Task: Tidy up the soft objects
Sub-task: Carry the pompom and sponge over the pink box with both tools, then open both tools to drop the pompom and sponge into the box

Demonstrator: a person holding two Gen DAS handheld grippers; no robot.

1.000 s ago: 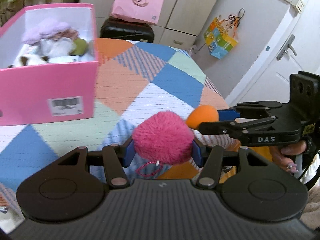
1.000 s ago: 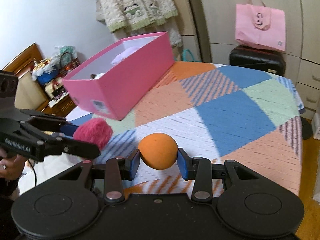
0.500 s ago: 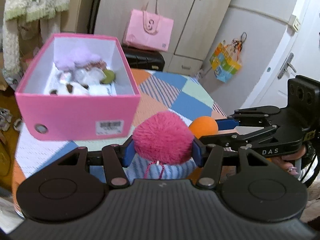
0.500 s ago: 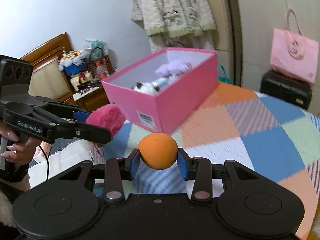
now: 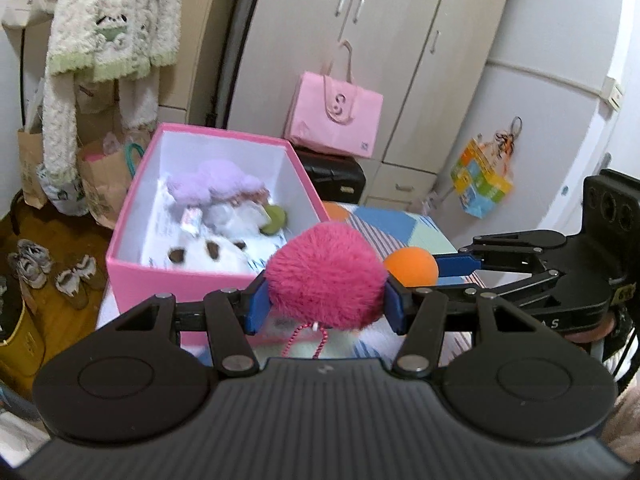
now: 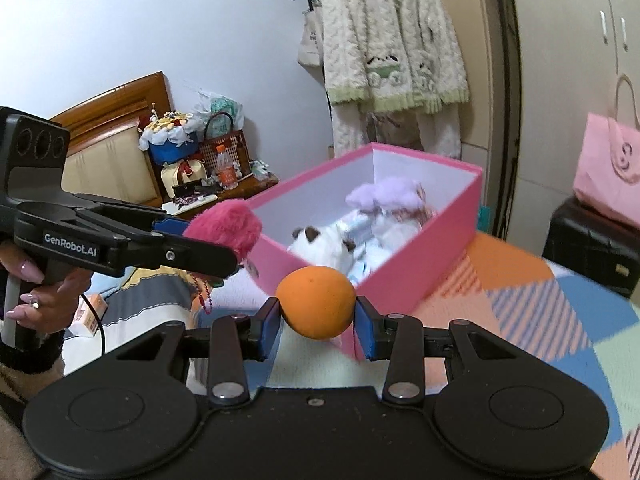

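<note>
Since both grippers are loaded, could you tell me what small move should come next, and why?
Probably carry the left gripper forward until its pink pompom hangs over the pink box, then open. The pompom sits just short of the near wall, and the right gripper holds the orange ball close beside it.

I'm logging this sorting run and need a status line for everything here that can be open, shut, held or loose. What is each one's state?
left gripper: shut on pink pompom
pink pompom: held in the air near the box
right gripper: shut on orange ball
orange ball: held, not yet in the box
pink box: open, no lid on, soft toys inside
wardrobe doors: shut
</note>
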